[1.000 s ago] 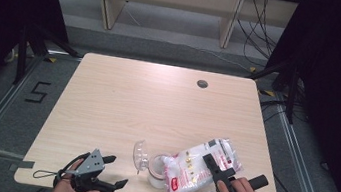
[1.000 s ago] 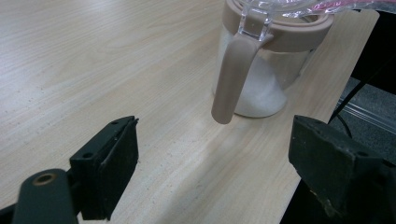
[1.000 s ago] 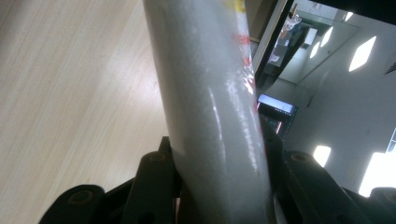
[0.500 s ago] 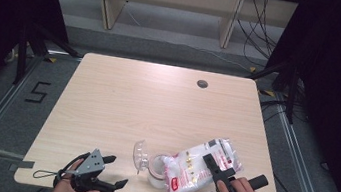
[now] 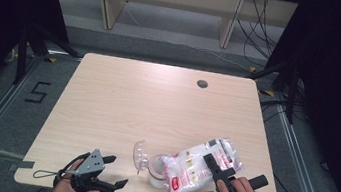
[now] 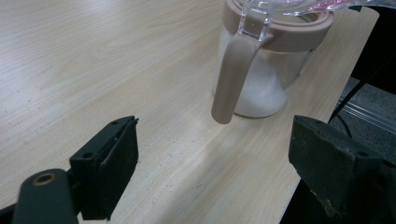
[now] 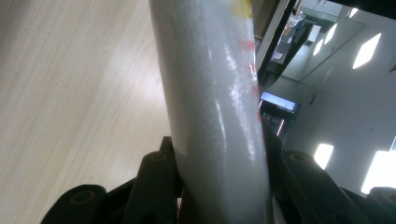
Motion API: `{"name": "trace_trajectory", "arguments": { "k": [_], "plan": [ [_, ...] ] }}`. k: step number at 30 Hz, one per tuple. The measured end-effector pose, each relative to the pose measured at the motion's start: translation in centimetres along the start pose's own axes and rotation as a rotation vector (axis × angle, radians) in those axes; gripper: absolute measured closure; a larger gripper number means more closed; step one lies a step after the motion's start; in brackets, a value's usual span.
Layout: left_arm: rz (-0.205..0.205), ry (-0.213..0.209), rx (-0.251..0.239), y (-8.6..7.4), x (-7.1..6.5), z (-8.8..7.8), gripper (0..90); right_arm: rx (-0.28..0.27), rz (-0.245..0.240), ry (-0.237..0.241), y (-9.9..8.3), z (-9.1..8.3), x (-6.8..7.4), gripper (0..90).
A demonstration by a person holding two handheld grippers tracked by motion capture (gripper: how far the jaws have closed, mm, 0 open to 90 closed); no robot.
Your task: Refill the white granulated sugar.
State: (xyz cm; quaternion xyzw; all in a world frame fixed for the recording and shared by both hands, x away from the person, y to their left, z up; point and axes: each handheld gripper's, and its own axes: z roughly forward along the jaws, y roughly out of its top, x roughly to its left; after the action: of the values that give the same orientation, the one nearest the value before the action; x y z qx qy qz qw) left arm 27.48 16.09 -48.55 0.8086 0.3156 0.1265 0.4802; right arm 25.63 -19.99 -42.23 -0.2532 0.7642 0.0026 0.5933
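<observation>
Pale wood counter (image 5: 122,104), dark room around it. Our right tongs (image 5: 217,169) were clamped on a clear plastic bag (image 5: 199,166) of white grains, tilted with its lower end over the mouth of a jar (image 5: 156,172) near the front edge. The jar's clear lid (image 5: 140,153) stood flipped open; white grains sat inside, beige handle (image 6: 232,77) facing our left tongs (image 5: 115,171). Those were spread wide and empty, resting low just beside the jar.

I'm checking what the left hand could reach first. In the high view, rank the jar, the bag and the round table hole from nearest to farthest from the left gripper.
1. Jar, just right of the left gripper.
2. Bag, farther right, tipped over the jar.
3. Table hole, far edge.
</observation>
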Motion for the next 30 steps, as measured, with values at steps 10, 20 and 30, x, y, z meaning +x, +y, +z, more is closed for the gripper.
{"name": "trace_trajectory", "arguments": {
  "k": [10, 20, 30],
  "plan": [
    [0.001, -0.001, 0.001, -0.01, 0.00, 0.02, 15.8, 0.001, 0.003, 0.002, -0.01, -0.03, 0.01, 69.4],
    [0.000, 0.000, 0.001, 0.00, 0.00, 0.01, 15.8, 0.004, -0.002, 0.003, 0.00, -0.09, -0.11, 69.5],
    [0.001, 0.000, 0.000, 0.01, 0.01, -0.01, 15.8, 0.002, 0.005, 0.003, -0.08, -0.05, -0.05, 69.5]
  ]
}}
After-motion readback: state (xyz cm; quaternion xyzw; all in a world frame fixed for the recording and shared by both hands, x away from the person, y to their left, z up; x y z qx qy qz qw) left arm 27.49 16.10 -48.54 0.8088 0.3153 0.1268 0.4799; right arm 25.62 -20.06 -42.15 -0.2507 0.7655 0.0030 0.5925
